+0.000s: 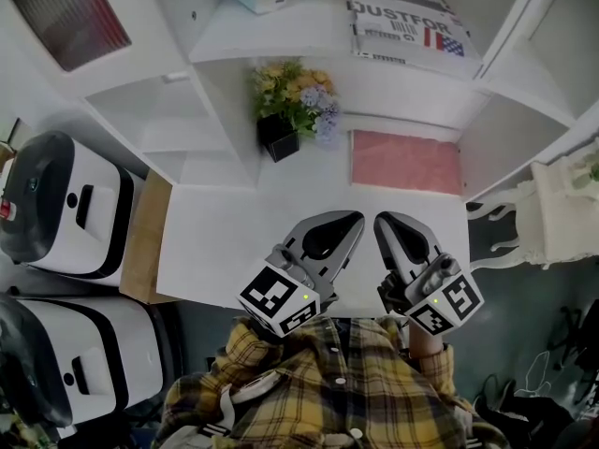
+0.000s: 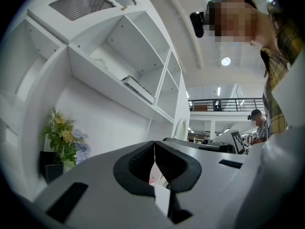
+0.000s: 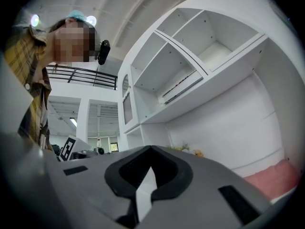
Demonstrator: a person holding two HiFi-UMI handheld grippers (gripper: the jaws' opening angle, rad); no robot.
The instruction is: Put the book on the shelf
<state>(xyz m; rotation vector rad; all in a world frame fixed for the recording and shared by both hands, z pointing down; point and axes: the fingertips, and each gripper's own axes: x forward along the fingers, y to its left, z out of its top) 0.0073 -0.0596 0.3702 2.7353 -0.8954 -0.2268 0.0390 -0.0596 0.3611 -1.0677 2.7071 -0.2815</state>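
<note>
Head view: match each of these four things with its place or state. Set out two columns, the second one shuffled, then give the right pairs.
1 flower pot
2 printed book
3 pink pad
4 left hand-held gripper

A jaws shut, nothing between them
B flat on the desktop, right of the pot
C flat on a shelf above the desktop
D upright at the back of the desktop

Pairs: 1-D, 2-C, 3-B, 4-A

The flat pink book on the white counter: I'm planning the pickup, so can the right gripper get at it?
Probably yes: the right gripper, jaws shut, sits just short of the flat pink book, with only bare white counter between. The yellow and lilac potted flowers stand off to the left.
</note>
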